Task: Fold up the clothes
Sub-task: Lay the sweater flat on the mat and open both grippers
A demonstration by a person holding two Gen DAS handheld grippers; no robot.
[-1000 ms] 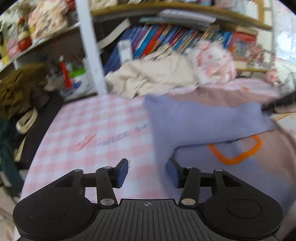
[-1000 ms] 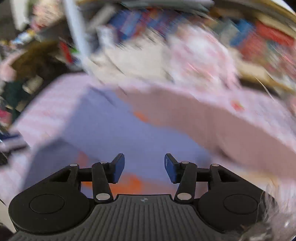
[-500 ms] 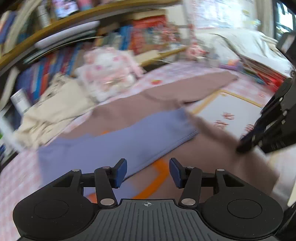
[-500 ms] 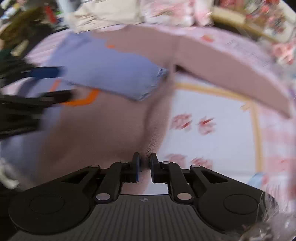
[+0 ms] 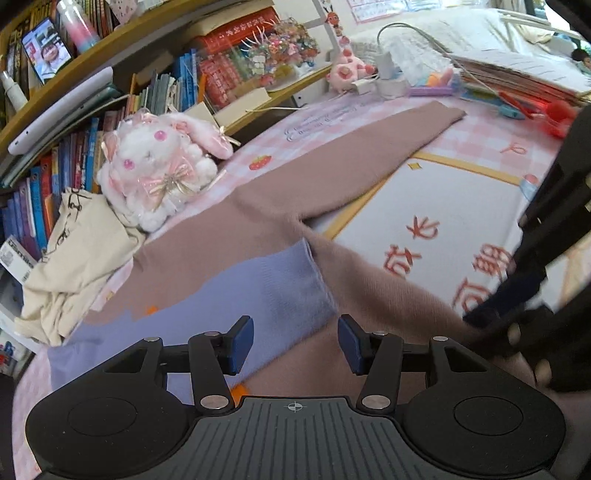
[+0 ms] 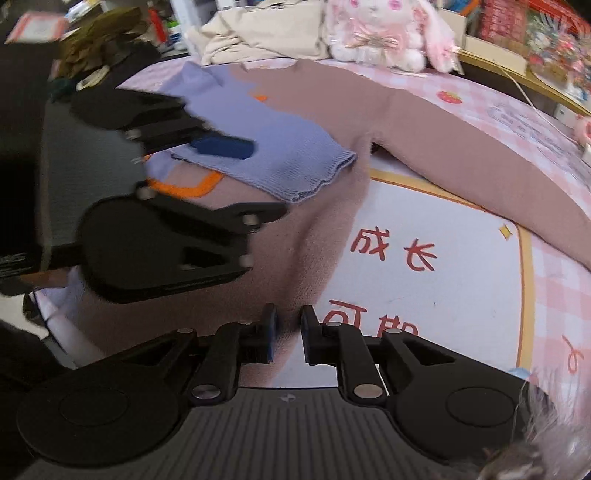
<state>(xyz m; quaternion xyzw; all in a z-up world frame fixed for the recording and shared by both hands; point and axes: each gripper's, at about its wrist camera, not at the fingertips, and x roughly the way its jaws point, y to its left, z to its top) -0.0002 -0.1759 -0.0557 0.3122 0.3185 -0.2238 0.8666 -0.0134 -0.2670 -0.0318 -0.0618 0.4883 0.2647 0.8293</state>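
A mauve sweater [image 5: 258, 206] with one lavender sleeve [image 5: 266, 291] lies spread on the table. The lavender sleeve [image 6: 280, 155] is folded across the body, cuff to the right, beside an orange outline [image 6: 192, 186]. The mauve sleeve [image 6: 461, 147] stretches out to the far right. My left gripper [image 5: 295, 343] hovers open just above the lavender cuff and holds nothing. My right gripper [image 6: 288, 336] is shut on the sweater's lower right edge, and a raised crease runs up from its fingers. Each gripper shows in the other's view: the right gripper [image 5: 517, 314], the left gripper [image 6: 221, 147].
A pink checked cloth [image 6: 554, 280] with a white panel and red characters covers the table. A plush rabbit [image 5: 159, 170] and a beige cloth pile [image 5: 74, 266] sit behind the sweater. Bookshelves [image 5: 221, 74] rise at the back. A charger cable [image 5: 406, 33] and stacked papers [image 5: 517, 74] lie far right.
My left gripper has swung right, from the table's left side to above the lavender cuff, staying open. My right gripper came down and shut on the sweater's lower edge.
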